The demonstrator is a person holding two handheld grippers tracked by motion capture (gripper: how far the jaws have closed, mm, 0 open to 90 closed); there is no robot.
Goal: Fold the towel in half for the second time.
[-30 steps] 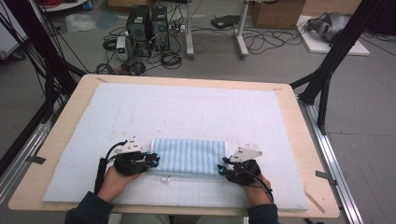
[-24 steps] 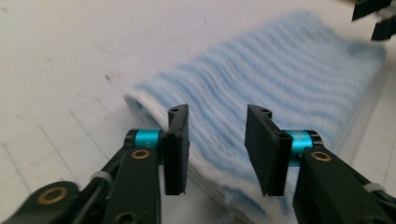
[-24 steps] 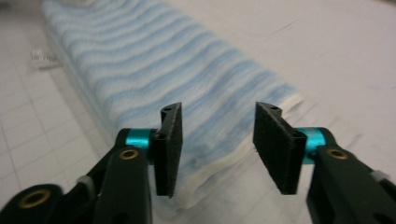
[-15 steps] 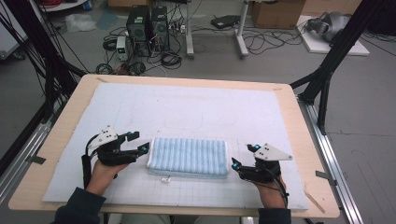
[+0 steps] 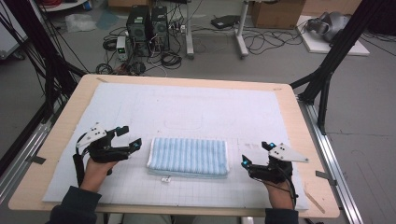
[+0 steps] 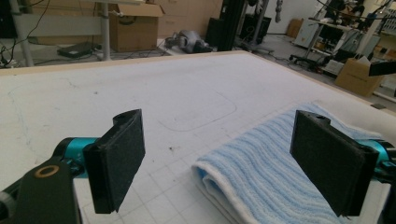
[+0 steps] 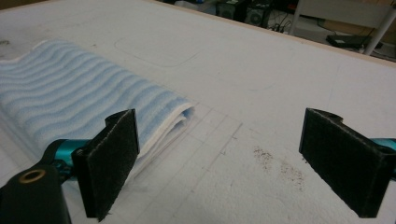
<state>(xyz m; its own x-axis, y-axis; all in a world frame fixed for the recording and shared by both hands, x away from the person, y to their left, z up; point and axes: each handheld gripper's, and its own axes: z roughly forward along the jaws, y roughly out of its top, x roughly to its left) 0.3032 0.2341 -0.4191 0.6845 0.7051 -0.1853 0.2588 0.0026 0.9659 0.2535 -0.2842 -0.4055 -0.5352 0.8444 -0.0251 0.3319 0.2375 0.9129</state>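
On the near half of the white mat [image 5: 196, 107], at about seven o'clock from its centre in the high view, I hold my left gripper [image 5: 130, 138]. Its jaws have just been opening and now stand wide apart, with nothing pressed between them. They point toward three o'clock, at the short left edge of the folded towel [image 5: 188, 156]. In the left gripper view the pads [image 6: 116, 163] stand clear above the gridded mat surface, and the towel's rounded fold lies between and beyond them, nearer the right-hand pad, untouched.

The folded towel, blue-and-white striped, lies flat at six o'clock from the mat centre, long side parallel to the near table edge. It sits between my two grippers, close to each and touching neither. A small white tag [image 5: 164, 178] shows at its near left corner. A faint rounded-rectangle outline [image 5: 183, 122] is drawn on the mat just beyond it, at twelve o'clock from the towel.

At about five o'clock from the mat centre I hold my right gripper [image 5: 255, 155]. Its jaws have likewise just been opening and stand wide apart, empty. In the right gripper view the pads [image 7: 112, 161] frame bare mat, with the towel's layered right end [image 7: 93, 109] at ten o'clock, just beside the left-hand pad. Small dark specks [image 7: 275, 163] mark the mat between the pads.

The wooden table [image 5: 60, 135] borders the mat on all sides.
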